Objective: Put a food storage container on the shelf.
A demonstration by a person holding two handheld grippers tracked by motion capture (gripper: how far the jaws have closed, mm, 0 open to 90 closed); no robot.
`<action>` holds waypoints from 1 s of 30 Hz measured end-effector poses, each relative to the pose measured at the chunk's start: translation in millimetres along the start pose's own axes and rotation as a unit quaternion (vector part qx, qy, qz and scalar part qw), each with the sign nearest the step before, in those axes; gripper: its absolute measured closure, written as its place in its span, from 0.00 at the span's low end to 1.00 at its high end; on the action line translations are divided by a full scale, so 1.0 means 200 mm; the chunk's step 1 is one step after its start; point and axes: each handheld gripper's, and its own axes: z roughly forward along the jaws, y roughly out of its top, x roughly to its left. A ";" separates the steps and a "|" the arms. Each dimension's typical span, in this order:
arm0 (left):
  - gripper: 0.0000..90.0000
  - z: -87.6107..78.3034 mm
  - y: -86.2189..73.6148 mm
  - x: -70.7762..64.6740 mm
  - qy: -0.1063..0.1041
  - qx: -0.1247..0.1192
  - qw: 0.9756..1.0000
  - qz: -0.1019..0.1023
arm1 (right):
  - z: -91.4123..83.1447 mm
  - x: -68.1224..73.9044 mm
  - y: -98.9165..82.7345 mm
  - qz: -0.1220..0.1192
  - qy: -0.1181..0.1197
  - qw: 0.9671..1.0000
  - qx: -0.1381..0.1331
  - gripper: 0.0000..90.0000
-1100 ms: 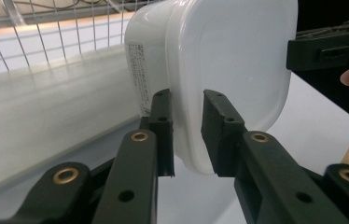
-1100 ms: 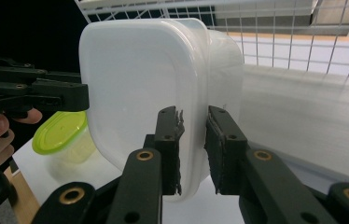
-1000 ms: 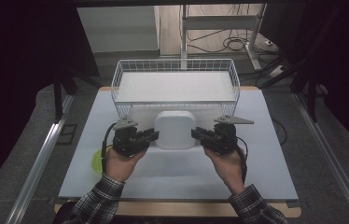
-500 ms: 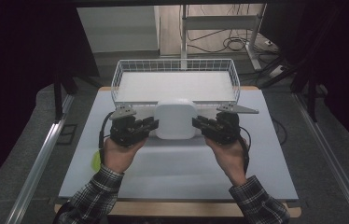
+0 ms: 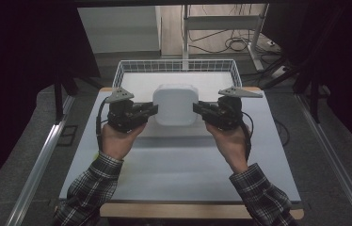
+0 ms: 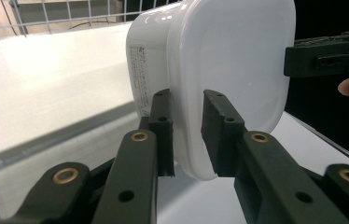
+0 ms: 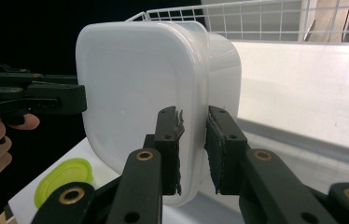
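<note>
A white plastic tub with a lid [image 5: 175, 104] hangs in the air just in front of a wire basket [image 5: 126, 70]. It is turned on its side, so the lid faces the person. My left gripper [image 5: 151, 110] is shut on the tub's left rim and my right gripper [image 5: 197, 108] on its right rim. In the left gripper view the jaws [image 6: 186, 135] pinch the edge of the tub [image 6: 228, 60], with the other gripper [image 6: 331, 51] beyond. In the right gripper view the jaws [image 7: 193, 149] clamp the opposite edge of the tub [image 7: 135, 88].
The white wire basket [image 7: 256, 18] stands at the far end of the white table top [image 5: 179, 169], with a pale floor inside it. A small yellow-green lid [image 7: 65, 179] lies on the table below the left hand. Metal rails run along both sides of the table.
Both hands have lifted the tub together, up off the table and a little toward the basket. The grip on both rims has stayed the same.
</note>
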 end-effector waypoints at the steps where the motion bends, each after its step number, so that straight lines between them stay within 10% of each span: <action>1: 0.83 0.00 0.00 0.00 0.000 0.000 1.000 0.000 | 0.00 0.00 0.00 0.000 0.000 1.000 0.000 0.83; 30: 0.82 0.09 0.22 0.17 -0.009 0.007 0.999 -0.036 | 0.18 -0.10 0.24 0.018 -0.009 1.000 0.015 0.81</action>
